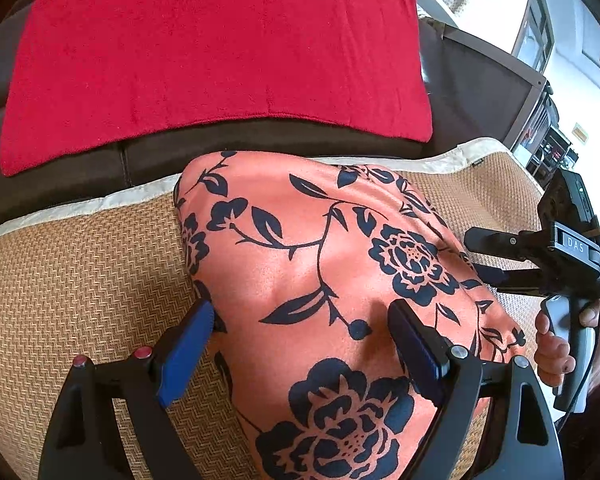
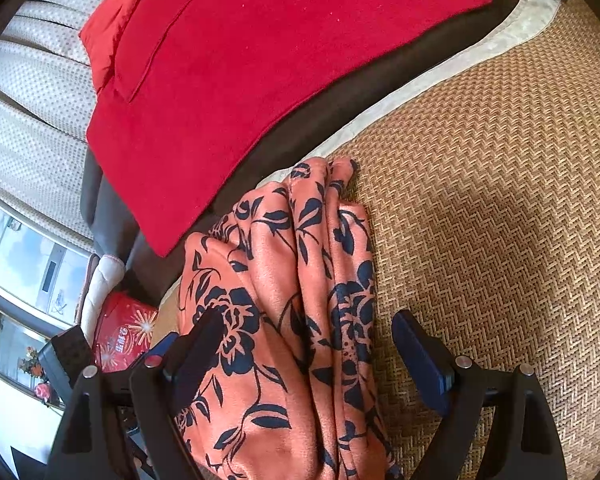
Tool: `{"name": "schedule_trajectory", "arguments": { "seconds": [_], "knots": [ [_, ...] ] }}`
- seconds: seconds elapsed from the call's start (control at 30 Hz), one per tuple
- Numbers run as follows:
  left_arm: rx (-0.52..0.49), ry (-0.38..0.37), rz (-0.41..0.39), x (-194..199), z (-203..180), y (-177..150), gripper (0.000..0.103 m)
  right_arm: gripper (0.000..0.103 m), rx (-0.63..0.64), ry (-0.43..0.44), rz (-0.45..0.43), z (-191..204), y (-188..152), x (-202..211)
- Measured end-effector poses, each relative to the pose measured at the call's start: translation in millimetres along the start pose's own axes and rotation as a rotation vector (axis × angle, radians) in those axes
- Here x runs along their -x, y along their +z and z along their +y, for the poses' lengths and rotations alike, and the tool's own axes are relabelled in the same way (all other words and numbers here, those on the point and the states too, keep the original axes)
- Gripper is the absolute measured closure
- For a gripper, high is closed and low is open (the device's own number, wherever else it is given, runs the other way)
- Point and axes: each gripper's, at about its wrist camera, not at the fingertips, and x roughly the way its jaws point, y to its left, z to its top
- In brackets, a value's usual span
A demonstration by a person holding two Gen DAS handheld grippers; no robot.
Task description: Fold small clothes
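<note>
We count one orange garment (image 1: 324, 280), two grippers, one woven mat (image 1: 80, 272), one red towel (image 1: 204, 56) and one red cushion (image 2: 100, 40), and we place all of them against the mat. In the left wrist view, going from the left, bare mat shows first; then comes the left gripper (image 1: 300, 324), whose fingers stand wide apart and clamp nothing: its blue left finger (image 1: 186, 352) hangs over the mat just beside the garment's left edge, while its dark right finger (image 1: 414, 350) is over the cloth itself. The garment lies bunched in the middle of the mat, reaching back to the mat's pale border. Farther right, the right gripper (image 1: 482, 256) is seen from the side at the garment's right edge, a hand (image 1: 556, 344) wrapped on its handle. In the right wrist view that gripper (image 2: 308, 340) also has its fingers spread and empty: the left finger (image 2: 198, 354) is over the cloth, the right finger (image 2: 420, 354) over bare mat, with the folds between them. The garment is orange with dark navy flowers, leaves and vines, smooth on one side, gathered into long ridges on the other. The towel lies beyond the mat on a dark sofa (image 1: 260, 136).
</note>
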Motion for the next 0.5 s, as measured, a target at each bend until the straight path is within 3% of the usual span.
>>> {"name": "schedule_trajectory", "arguments": {
  "seconds": [0.5],
  "knots": [
    [-0.004, -0.001, 0.001, -0.1, 0.2, -0.5, 0.014, 0.014, -0.008, -0.002, 0.015, -3.3, 0.5, -6.2]
  ]
}}
